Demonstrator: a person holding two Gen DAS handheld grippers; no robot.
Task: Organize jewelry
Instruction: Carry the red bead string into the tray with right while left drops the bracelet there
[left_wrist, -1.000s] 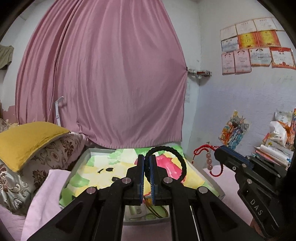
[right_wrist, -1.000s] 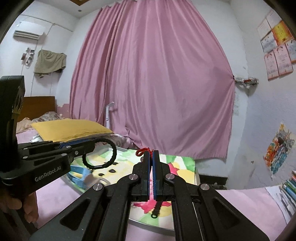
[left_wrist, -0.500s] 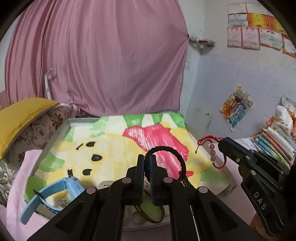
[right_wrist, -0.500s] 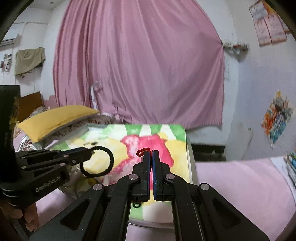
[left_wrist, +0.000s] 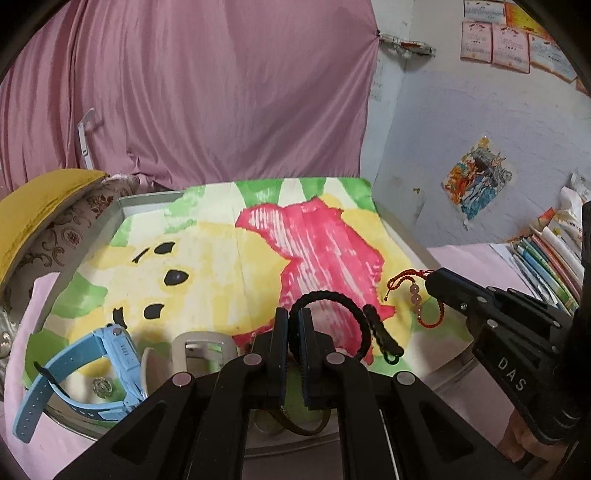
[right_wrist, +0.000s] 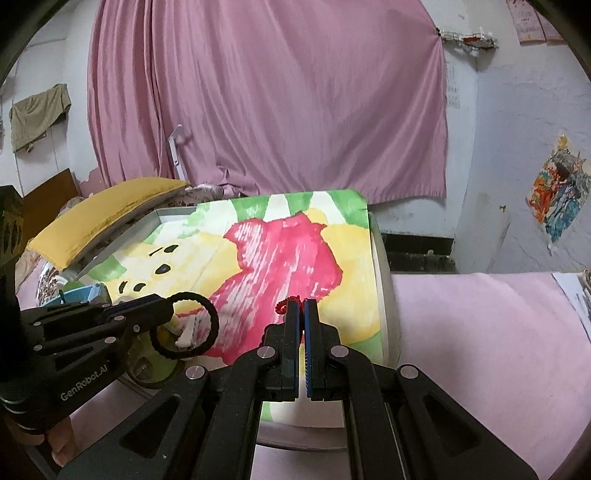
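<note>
My left gripper (left_wrist: 293, 314) is shut on a black braided bracelet (left_wrist: 347, 310), whose loop stands above the near end of a tray (left_wrist: 125, 203) lined with a painted sheet; the loop also shows in the right wrist view (right_wrist: 210, 317). My right gripper (right_wrist: 302, 304) is shut on a red cord bracelet (right_wrist: 282, 306) with pink beads, which hangs from its tip in the left wrist view (left_wrist: 415, 295) over the tray's right side. A blue watch (left_wrist: 107, 354) and a white watch band (left_wrist: 205, 345) lie at the tray's near left.
A yellow cushion (left_wrist: 33, 206) on a patterned pillow lies left of the tray. Stacked books (left_wrist: 546, 258) stand at the right. A pink curtain (left_wrist: 203, 92) hangs behind. Pink cloth (right_wrist: 498, 332) covers the surface right of the tray.
Both grippers have tilted down and moved forward over the tray, each still holding its bracelet. The blue watch and white band have come into view.
</note>
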